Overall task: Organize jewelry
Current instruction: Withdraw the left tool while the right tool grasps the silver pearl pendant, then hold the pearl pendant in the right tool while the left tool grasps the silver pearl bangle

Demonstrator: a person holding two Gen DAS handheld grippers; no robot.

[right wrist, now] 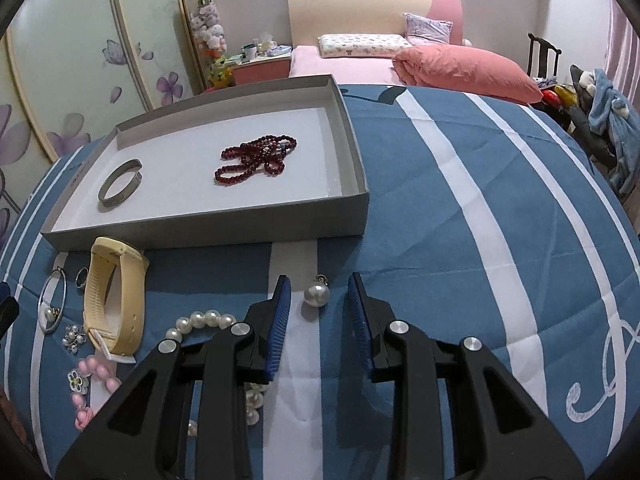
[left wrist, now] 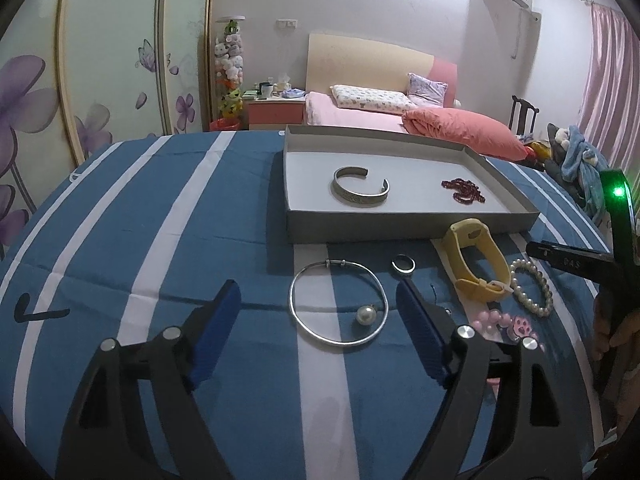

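A shallow grey box (left wrist: 360, 227) (right wrist: 224, 231) on the blue striped cloth holds a silver cuff (left wrist: 361, 190) (right wrist: 120, 185) and dark red beads (left wrist: 463, 190) (right wrist: 256, 157). My left gripper (left wrist: 318, 290) is open, its fingers either side of a thin silver bangle (left wrist: 298, 312) with a pearl earring (left wrist: 365, 314) inside it. My right gripper (right wrist: 318, 282) is open around a loose pearl earring (right wrist: 317, 294). A small ring (left wrist: 403, 264), a yellow watch strap (left wrist: 476, 264) (right wrist: 114, 300), a pearl bracelet (left wrist: 532, 286) (right wrist: 200, 320) and pink bead pieces (left wrist: 504, 322) (right wrist: 94, 380) lie on the cloth.
A small pearl brooch (right wrist: 74, 338) lies left of the strap. The right gripper's body (left wrist: 580, 264) shows at the right of the left wrist view. Behind the table are a bed with a pink quilt (left wrist: 460, 132), a nightstand (left wrist: 274, 114) and a flowered wardrobe (left wrist: 100, 80).
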